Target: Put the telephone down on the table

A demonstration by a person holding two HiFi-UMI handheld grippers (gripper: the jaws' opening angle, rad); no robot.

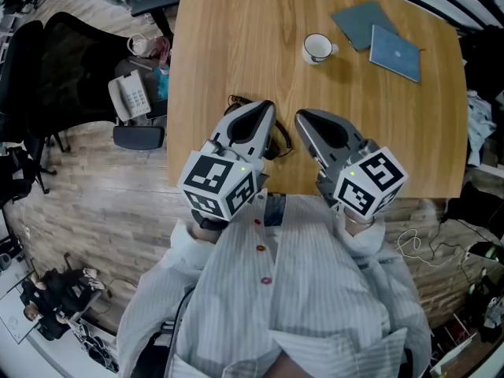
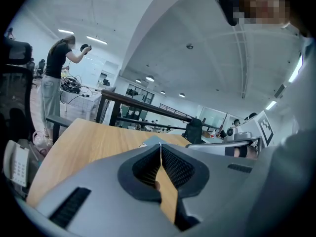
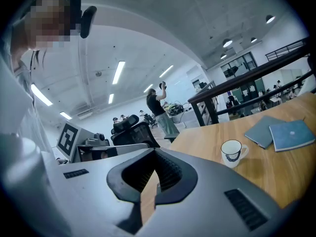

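Note:
The telephone (image 1: pixel 130 97) is a white desk set with a keypad. It lies on a dark seat just off the table's left edge, and the left gripper view shows it low at the left (image 2: pixel 17 164). My left gripper (image 1: pixel 264 107) hovers over the wooden table (image 1: pixel 236 38) near its front edge, jaws shut and empty (image 2: pixel 160 147). Beside it my right gripper (image 1: pixel 303 116) is also shut with nothing in it (image 3: pixel 155 154). Both point away from me across the table, well to the right of the telephone.
A white mug (image 1: pixel 317 48) and two blue-grey notebooks (image 1: pixel 395 52) lie at the table's far right. A black cord-like thing (image 1: pixel 277 142) lies under the left gripper. A black office chair (image 1: pixel 71 69) stands left of the table. A person (image 2: pixel 57 78) stands far off.

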